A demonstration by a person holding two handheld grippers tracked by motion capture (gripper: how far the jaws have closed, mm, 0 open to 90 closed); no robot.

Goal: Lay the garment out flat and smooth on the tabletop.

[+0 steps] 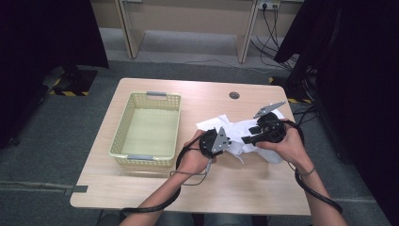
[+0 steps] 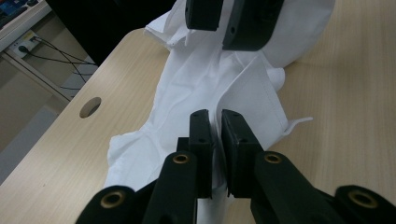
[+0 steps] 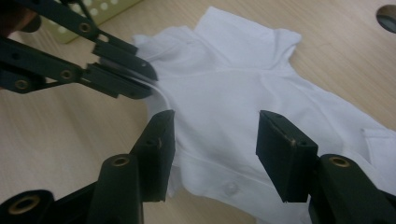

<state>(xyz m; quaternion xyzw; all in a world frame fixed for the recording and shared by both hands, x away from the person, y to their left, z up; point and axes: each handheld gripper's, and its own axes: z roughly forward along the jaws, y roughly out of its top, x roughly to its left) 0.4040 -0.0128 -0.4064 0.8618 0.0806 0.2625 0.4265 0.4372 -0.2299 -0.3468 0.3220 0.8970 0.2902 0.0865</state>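
On the desk (image 1: 141,188), to the right of the basket (image 1: 147,129), we are working a crumpled white shirt (image 1: 244,134) with both grippers. Our left gripper (image 2: 212,140) is pinching a fold of the shirt near its edge, its jaws shut tight on the cloth. Our right gripper (image 3: 215,149) is hovering over the middle of the shirt with its jaws standing apart and nothing clamped between them; the button strip is lying just beneath them.

We are judging the risks from here. Our left hold is sitting on a thin fold close to the hem, so if we are pulling sideways too hard while the right side is still free, the cloth is likely to be sliding out of the jaws. If we are closing the right jaws where they are now, we are probably catching more than one layer, since the shirt is lying bunched, and that would be locking the creases in instead of spreading them. The two grippers are also working very near each other, so the right jaws could be knocking against the left ones as they are coming down. Dragging the shirt across the desk could be carrying a sleeve over the right edge, which is not far off. The round cable hole (image 1: 234,95) lies beyond the shirt, and a trailing corner could be snagging there.
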